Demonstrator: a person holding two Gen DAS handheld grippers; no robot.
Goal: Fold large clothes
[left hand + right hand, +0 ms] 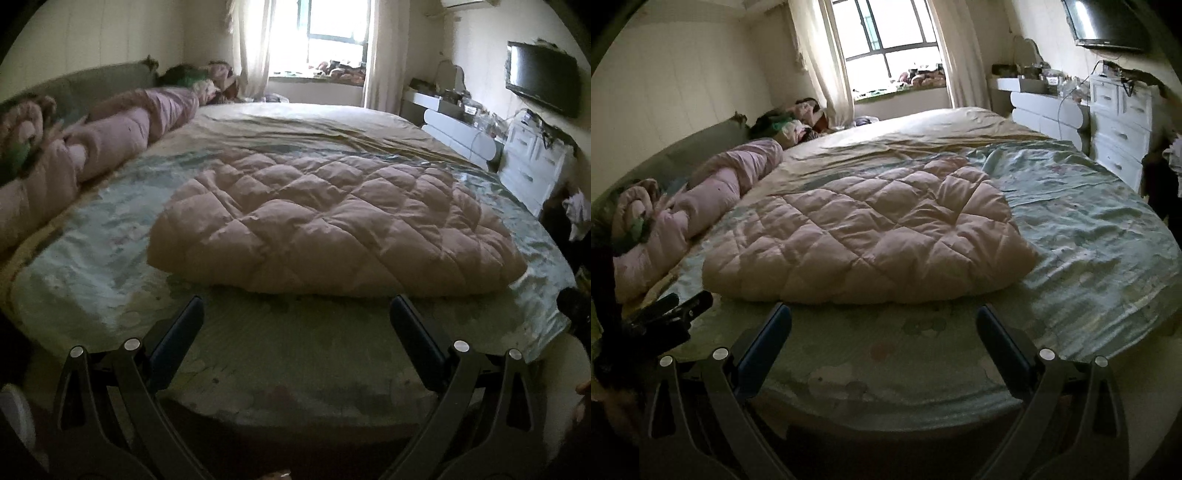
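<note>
Pink quilted coat (332,225) folded flat on the bed (92,266), at twelve o'clock.
Left tongs (295,310) and right tongs (882,314) gape wide, empty; puffy filling may spring the fold open.

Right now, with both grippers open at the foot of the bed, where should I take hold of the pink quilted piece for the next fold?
Likely the two near corners of the pink quilted piece, coming in low from the foot. Its near edge is a thick rounded roll lying free on the green sheet, facing both grippers. Left gripper takes the left corner, right gripper the right; open jaws look wide enough.
</note>
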